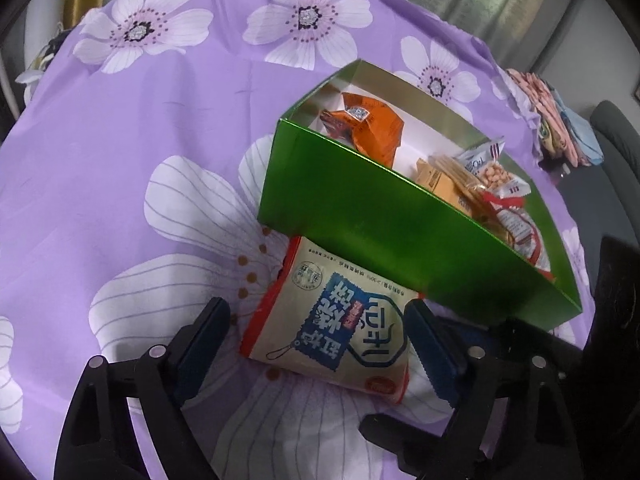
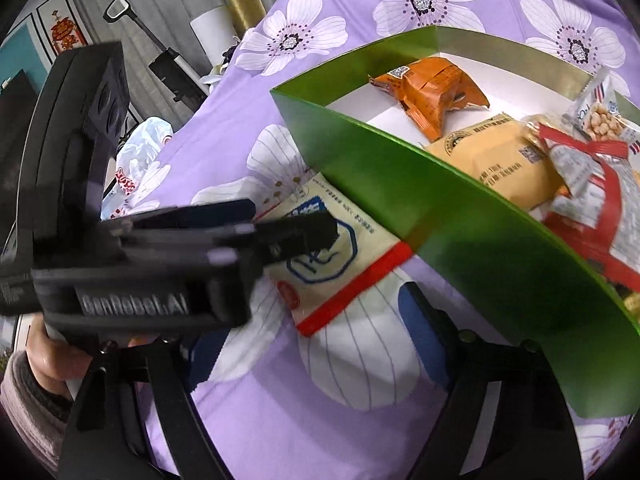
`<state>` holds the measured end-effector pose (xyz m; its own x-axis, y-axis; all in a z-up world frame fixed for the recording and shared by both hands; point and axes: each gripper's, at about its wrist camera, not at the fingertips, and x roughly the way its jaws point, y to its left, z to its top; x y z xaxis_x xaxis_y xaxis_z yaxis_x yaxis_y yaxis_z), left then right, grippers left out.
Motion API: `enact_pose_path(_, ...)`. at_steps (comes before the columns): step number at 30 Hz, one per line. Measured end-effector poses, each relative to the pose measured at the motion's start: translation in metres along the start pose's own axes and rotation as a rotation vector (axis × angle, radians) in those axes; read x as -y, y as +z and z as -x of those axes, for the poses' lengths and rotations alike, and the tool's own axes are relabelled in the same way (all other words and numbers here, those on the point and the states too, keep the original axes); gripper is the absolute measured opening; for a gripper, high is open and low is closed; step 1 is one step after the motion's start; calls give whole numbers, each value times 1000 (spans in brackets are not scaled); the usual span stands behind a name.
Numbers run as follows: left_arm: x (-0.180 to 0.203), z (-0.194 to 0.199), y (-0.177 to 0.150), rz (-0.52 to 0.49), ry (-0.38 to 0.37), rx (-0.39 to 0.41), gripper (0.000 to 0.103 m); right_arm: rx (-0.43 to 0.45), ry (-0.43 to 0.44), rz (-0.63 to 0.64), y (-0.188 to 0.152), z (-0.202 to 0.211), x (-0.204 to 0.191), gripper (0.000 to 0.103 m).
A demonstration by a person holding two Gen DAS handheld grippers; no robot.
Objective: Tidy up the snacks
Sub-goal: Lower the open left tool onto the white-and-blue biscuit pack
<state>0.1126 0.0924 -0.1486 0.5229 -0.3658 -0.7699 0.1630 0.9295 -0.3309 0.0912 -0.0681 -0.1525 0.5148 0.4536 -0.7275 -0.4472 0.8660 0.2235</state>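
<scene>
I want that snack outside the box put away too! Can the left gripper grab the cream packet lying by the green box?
Probably yes. The left gripper already straddles the cream packet, jaws open either side. Nothing covers it, though the green box sits tight against its far end.

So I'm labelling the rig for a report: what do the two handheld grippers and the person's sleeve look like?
Both grippers are black plastic with blue-padded fingers and silver pivot bolts. The left gripper carries raised "GenRobot.AI" lettering on its body. The sleeve is a pinkish-grey knit with a darker cuff.
</scene>
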Motion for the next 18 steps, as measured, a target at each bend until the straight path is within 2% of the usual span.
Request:
enact_pose_path(1, 0, 0, 0, -3, -3, -4, 88, 0, -1, -1, 1, -1, 0, 83)
enact_pose_path(6, -1, 2, -2, -20, -26, -21, 71, -4, 2, 21, 5, -8, -6, 81)
enact_pose_path(8, 1, 3, -5, -26, -41, -29, 68, -2, 3, 30, 7, -8, -6, 68)
enact_pose_path(15, -3, 12, -9, 8, -48, -23, 47, -5, 32, 27, 7, -6, 4, 45)
enact_pose_path(16, -4, 14, -10, 17, -42, -22, 46, -9, 37, 31, 6, -6, 4, 40)
enact_pose_path(17, -4, 15, -12, 23, -38, -23, 42, -12, 49, 34, 5, -6, 3, 32)
enact_pose_path(18, -3, 17, -14, 21, -40, -20, 36, -15, 68, 40, 4, -5, 2, 28)
